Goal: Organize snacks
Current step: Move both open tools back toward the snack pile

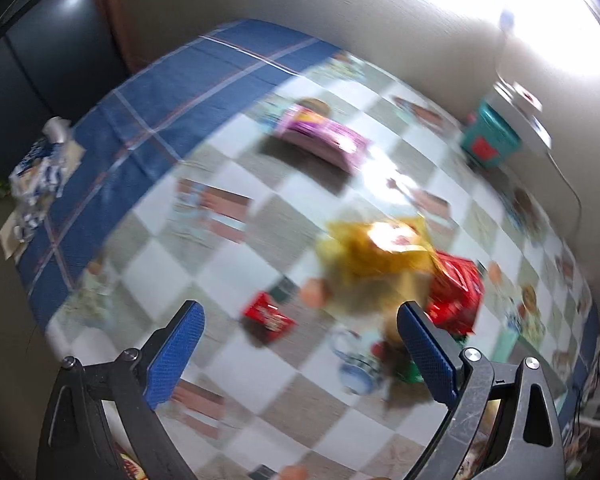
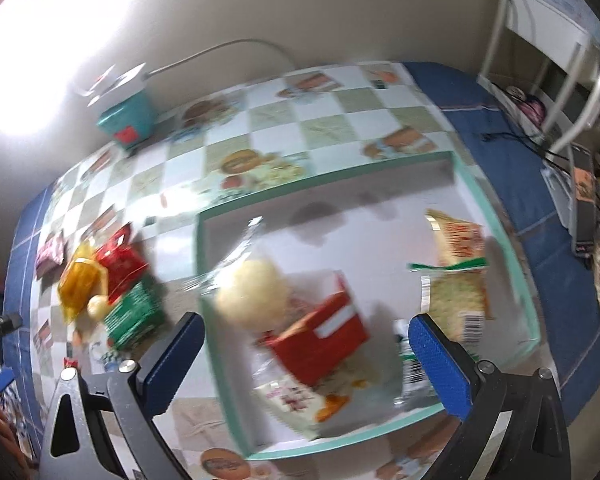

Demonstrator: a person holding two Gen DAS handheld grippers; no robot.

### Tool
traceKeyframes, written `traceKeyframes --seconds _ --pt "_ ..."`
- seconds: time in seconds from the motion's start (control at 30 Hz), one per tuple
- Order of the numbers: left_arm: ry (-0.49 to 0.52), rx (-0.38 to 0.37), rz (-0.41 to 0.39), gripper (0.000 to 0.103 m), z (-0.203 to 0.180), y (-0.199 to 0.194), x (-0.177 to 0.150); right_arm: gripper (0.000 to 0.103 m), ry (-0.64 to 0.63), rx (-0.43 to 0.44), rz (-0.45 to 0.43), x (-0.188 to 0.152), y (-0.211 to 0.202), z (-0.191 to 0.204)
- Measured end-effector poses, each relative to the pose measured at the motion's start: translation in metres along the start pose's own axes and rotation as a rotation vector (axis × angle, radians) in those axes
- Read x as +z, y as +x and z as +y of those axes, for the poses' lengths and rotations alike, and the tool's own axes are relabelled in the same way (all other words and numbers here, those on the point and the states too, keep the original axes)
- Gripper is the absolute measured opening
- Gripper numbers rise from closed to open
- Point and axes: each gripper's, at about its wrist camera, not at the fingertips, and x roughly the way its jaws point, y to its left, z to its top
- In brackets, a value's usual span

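Observation:
Both views are blurred by motion. My left gripper (image 1: 300, 310) is open and empty above the checked tablecloth (image 1: 228, 364). Under and beyond it lie a small red packet (image 1: 268, 316), a yellow bag (image 1: 376, 252), a red packet (image 1: 456, 292) and, farther off, a purple packet (image 1: 324, 136). My right gripper (image 2: 306, 320) is open and empty over a white tray with a mint-green rim (image 2: 340, 176). The tray holds a clear bag with a pale bun (image 2: 252, 296), a red box (image 2: 324, 340), a noodle packet (image 2: 460, 272) and a white packet (image 2: 292, 400). Left of the tray lie the yellow bag (image 2: 80, 280), red packet (image 2: 122, 264) and a green packet (image 2: 134, 316).
A teal box (image 2: 126, 120) with a white device and a cable on top stands by the wall, also seen as the teal box (image 1: 490, 140). A crumpled blue-and-white wrapper (image 1: 40, 176) lies at the table's left edge. White railings (image 2: 560, 80) and clutter stand past the right edge.

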Motion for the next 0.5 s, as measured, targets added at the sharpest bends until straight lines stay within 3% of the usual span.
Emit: traceKeyframes --seconds 0.5 --pt "-0.097 0.025 0.033 0.097 0.075 0.013 0.007 0.103 -0.149 0.069 0.022 -0.024 0.007 0.092"
